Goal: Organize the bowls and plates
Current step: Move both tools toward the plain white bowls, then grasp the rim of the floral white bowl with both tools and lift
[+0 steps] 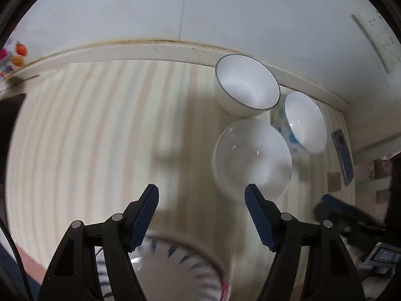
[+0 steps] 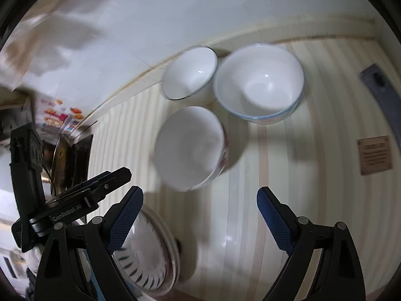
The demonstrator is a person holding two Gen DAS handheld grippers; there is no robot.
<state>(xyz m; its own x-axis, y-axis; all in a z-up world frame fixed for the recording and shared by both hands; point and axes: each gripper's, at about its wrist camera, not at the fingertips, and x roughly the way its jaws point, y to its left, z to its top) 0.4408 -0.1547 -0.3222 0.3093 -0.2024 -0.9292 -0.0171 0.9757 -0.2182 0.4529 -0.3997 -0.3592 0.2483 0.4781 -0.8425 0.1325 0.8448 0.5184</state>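
Note:
Three white bowls stand close together on the striped table. A dark-rimmed bowl (image 1: 246, 84) (image 2: 190, 71) is at the back by the wall. A blue-patterned bowl (image 1: 302, 121) (image 2: 259, 84) is beside it. A plain bowl with red marks outside (image 1: 252, 158) (image 2: 189, 148) is nearest. A stack of plates with dark rim dashes (image 1: 180, 271) (image 2: 146, 255) lies under my left gripper (image 1: 201, 198), which is open and empty above it. My right gripper (image 2: 200, 200) is open and empty, just short of the nearest bowl. The left gripper also shows in the right wrist view (image 2: 82, 193).
A dark phone (image 1: 343, 156) (image 2: 383, 95) and a brown card (image 1: 333, 181) (image 2: 374, 154) lie on the table's right side. A wall runs along the back edge of the table (image 1: 100, 113). Colourful packaging (image 2: 60, 118) and a glass lid sit at the far left.

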